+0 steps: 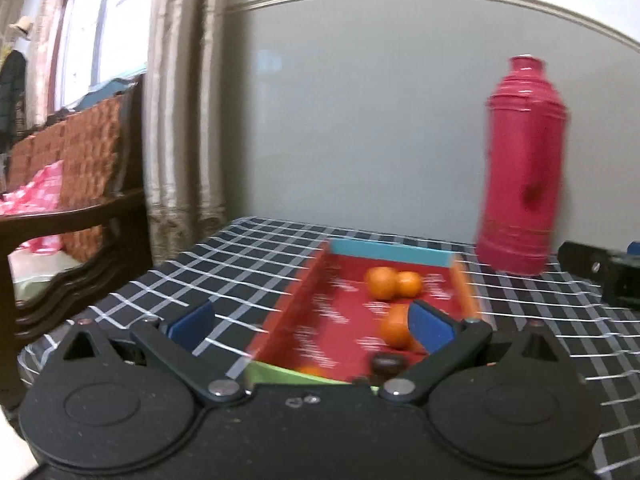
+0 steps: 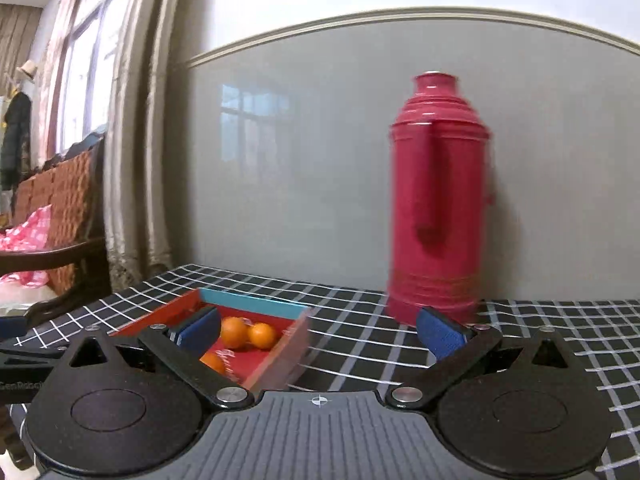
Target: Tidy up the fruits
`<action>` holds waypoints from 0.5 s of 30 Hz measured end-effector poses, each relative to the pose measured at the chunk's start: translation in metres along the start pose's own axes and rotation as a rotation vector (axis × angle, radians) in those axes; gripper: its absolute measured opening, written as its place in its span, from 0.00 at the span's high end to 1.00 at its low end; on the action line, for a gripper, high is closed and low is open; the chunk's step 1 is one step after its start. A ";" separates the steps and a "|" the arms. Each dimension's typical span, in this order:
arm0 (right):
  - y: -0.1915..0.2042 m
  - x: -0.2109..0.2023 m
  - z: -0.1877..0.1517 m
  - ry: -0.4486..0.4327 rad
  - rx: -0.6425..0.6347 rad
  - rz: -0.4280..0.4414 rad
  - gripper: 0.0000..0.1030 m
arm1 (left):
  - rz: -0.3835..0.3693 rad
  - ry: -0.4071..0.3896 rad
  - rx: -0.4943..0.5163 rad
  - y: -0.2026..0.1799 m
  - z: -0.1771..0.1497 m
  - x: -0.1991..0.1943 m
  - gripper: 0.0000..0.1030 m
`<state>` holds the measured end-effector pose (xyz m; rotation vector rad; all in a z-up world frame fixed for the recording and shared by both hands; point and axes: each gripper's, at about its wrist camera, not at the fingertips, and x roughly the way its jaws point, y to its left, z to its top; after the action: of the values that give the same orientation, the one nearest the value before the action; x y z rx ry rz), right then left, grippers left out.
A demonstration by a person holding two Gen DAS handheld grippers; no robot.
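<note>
Three oranges (image 1: 382, 282) in red box (image 1: 304, 300).

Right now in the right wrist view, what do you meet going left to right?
Wooden chair → curtain → red box with oranges → red thermos.

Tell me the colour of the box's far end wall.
Light blue far end wall on the box; clearest in the left wrist view.

Red flask (image 2: 438, 200) beside box (image 2: 252, 304)
</note>
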<state>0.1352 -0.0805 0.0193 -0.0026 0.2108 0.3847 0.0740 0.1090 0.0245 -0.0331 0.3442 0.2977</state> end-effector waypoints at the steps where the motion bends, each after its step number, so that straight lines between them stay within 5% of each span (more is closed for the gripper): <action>1: -0.008 -0.011 0.000 0.002 0.004 -0.015 0.00 | -0.028 -0.005 0.005 -0.008 0.000 -0.010 0.06; 8: -0.053 -0.120 -0.011 -0.007 0.009 -0.125 0.00 | -0.126 -0.065 0.051 -0.035 -0.009 -0.093 0.06; 15: -0.056 -0.207 -0.033 -0.008 0.007 -0.178 0.00 | -0.109 -0.076 0.096 -0.032 -0.031 -0.150 0.06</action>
<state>-0.0383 -0.2107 0.0270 -0.0127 0.2022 0.2063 -0.0617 0.0339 0.0455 0.0539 0.2798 0.1736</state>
